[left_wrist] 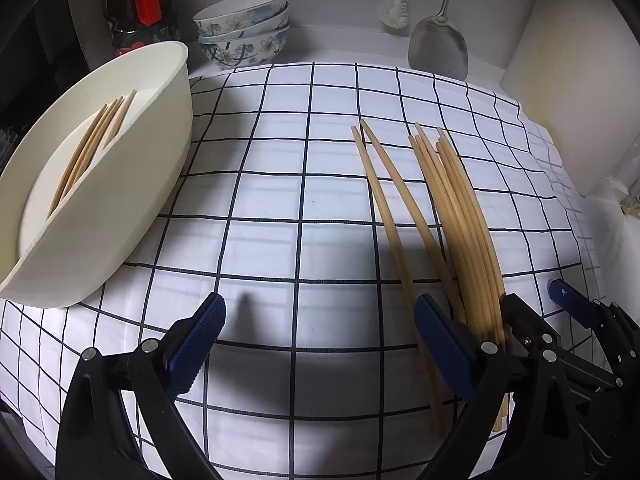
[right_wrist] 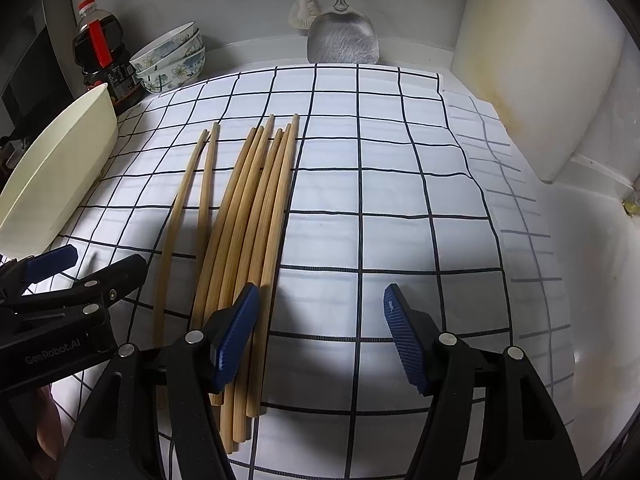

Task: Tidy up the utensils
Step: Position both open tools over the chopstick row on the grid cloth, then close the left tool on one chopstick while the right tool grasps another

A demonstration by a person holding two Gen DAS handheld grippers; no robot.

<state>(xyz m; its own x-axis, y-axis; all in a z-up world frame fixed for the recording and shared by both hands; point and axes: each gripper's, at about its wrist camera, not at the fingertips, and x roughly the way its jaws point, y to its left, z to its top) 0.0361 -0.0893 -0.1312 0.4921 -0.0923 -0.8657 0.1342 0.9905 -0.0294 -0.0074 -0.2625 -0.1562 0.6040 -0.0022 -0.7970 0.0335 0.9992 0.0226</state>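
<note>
Left wrist view: the left claw (left_wrist: 320,332) stands with its blue pads wide apart over the checked cloth (left_wrist: 280,184) that covers the tabletop, and nothing lies between them. Loose chopsticks (left_wrist: 452,216) lie on the cloth at centre right, running from mid-frame down to the lower right, where their near ends pass behind the claw's right finger. A cream bin (left_wrist: 132,184) sits at the left edge of the frame, tilted, with a few chopsticks (left_wrist: 94,144) inside. Stacked bowls (left_wrist: 244,28) and a dark bottle (left_wrist: 136,4) stand at the upper left; a metal spatula (left_wrist: 438,48) and a brush (left_wrist: 396,8) hang at the upper right. The right claw (left_wrist: 532,300) shows at the lower right edge.

Right wrist view: the right claw (right_wrist: 320,320) is likewise spread, with only bare cloth (right_wrist: 400,184) between its pads. The loose chopsticks (right_wrist: 248,216) lie left of centre, two of them set slightly apart from the main bundle; the claw's left pad appears to hover over the bundle's near part, though contact cannot be judged. The bin (right_wrist: 60,176) is at the left edge, the left claw (right_wrist: 92,260) at the lower left.
</note>
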